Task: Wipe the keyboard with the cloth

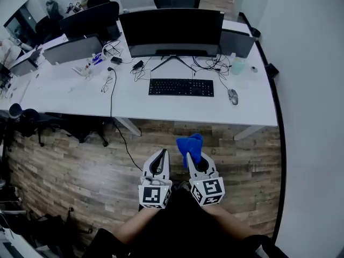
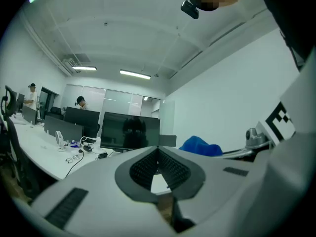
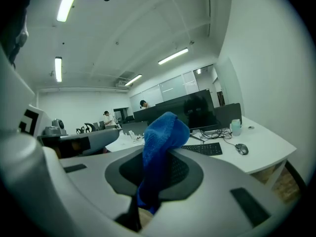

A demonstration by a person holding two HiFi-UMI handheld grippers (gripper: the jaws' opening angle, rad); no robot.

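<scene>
A black keyboard (image 1: 181, 87) lies on the white desk (image 1: 161, 104) in front of a wide dark monitor (image 1: 171, 32); it also shows small in the right gripper view, keyboard (image 3: 203, 149). My right gripper (image 1: 192, 157) is shut on a blue cloth (image 1: 191, 148), which sticks up between its jaws, cloth (image 3: 159, 147). My left gripper (image 1: 160, 156) is shut with nothing in it, jaw tips touching (image 2: 158, 149). Both grippers hang over the wooden floor, well short of the desk. The cloth (image 2: 201, 146) also shows in the left gripper view.
A mouse (image 1: 233, 96) lies right of the keyboard, cables (image 1: 212, 64) and a bottle (image 1: 237, 64) behind it. More monitors (image 1: 75, 48) and clutter fill the desk's left part. Office chairs (image 1: 29, 121) stand at the left. A wall (image 1: 312, 117) runs along the right.
</scene>
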